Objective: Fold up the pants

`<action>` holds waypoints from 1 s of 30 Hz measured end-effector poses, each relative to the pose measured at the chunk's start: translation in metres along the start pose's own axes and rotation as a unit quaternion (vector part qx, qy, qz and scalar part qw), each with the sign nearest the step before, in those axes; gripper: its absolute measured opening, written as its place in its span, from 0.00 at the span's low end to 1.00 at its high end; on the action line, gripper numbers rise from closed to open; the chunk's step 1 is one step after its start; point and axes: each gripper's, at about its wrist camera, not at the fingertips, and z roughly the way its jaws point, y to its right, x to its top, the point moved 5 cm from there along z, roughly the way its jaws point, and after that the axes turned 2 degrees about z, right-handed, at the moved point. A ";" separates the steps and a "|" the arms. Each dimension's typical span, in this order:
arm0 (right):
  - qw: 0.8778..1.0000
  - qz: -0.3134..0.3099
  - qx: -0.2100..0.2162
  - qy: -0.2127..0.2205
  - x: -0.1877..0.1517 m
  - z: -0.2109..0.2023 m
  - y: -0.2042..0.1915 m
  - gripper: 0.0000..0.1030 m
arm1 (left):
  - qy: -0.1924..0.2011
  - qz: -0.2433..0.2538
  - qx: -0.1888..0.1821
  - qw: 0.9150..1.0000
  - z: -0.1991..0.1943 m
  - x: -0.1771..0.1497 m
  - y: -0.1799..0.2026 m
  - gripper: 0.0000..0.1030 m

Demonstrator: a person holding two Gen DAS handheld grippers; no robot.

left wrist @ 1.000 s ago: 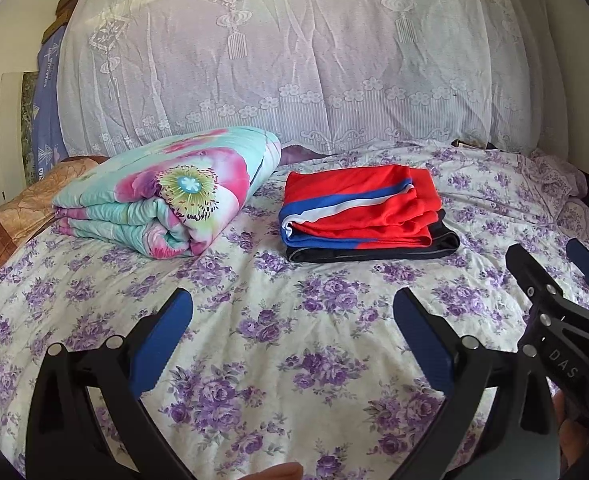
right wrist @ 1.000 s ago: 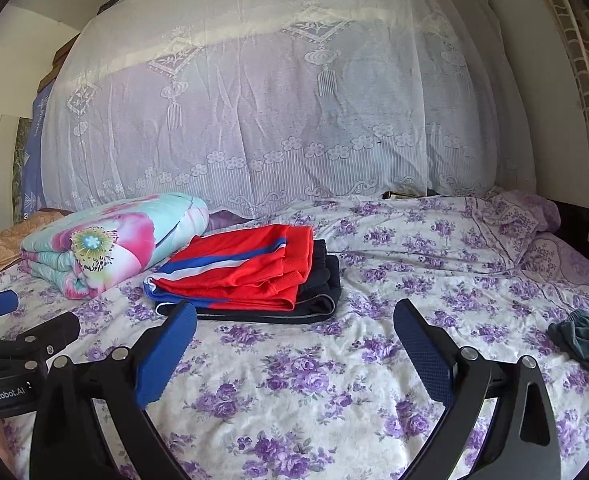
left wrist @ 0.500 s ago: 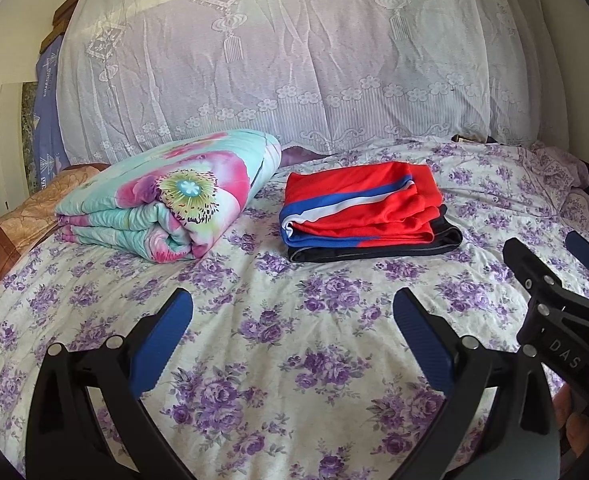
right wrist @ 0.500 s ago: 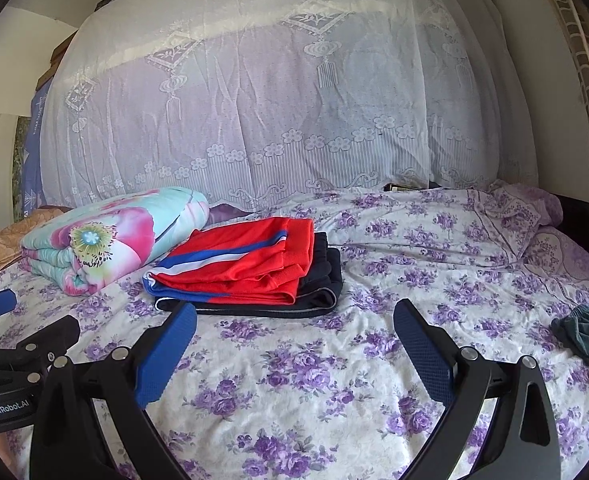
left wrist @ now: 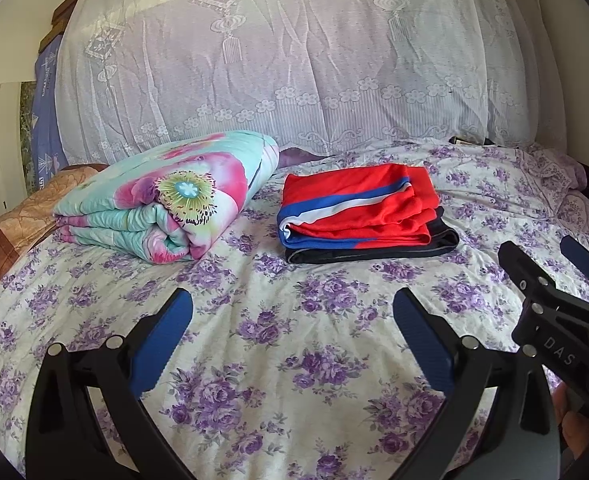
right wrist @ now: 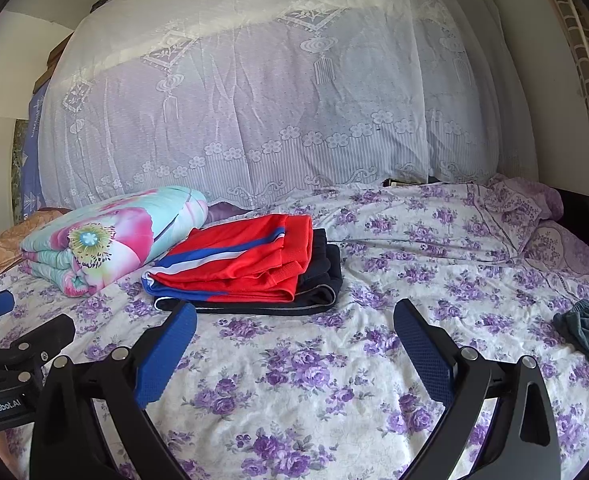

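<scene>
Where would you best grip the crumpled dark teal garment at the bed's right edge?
The dark teal garment lies bunched, partly out of frame. I would take a raised fold on its near-left edge, coming from the left with the right gripper, whose jaws stand open. Its waistband cannot be made out.

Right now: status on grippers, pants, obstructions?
Left gripper and right gripper open, empty, above floral sheet. Red pants folded atop dark pair. Crumpled teal garment at right edge. Nothing blocking.

Folded pants lie stacked on the bed, right of a folded quilt.
</scene>
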 end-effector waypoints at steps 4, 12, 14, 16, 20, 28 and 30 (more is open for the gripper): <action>1.000 0.000 0.000 -0.001 0.000 0.000 0.000 0.97 | -0.001 0.000 -0.001 1.000 0.000 0.001 0.001 0.95; 1.000 0.001 0.001 -0.001 0.001 0.000 0.001 0.97 | -0.001 0.001 -0.002 1.000 0.000 0.001 0.001 0.95; 1.000 0.001 0.001 -0.001 0.001 0.001 0.001 0.97 | -0.001 0.002 -0.003 1.000 -0.001 0.001 0.002 0.95; 1.000 0.001 0.001 -0.002 0.000 0.001 0.001 0.97 | -0.001 0.001 -0.002 1.000 -0.001 0.001 0.002 0.95; 1.000 0.004 0.001 -0.003 -0.001 0.001 0.002 0.97 | -0.001 0.001 -0.003 1.000 0.000 0.001 0.001 0.95; 1.000 0.005 0.001 -0.004 -0.001 0.001 0.002 0.97 | 0.000 0.002 -0.003 1.000 -0.001 0.001 0.002 0.95; 1.000 0.005 0.001 -0.004 -0.001 0.002 0.003 0.97 | -0.001 0.001 -0.004 1.000 -0.001 0.001 0.002 0.95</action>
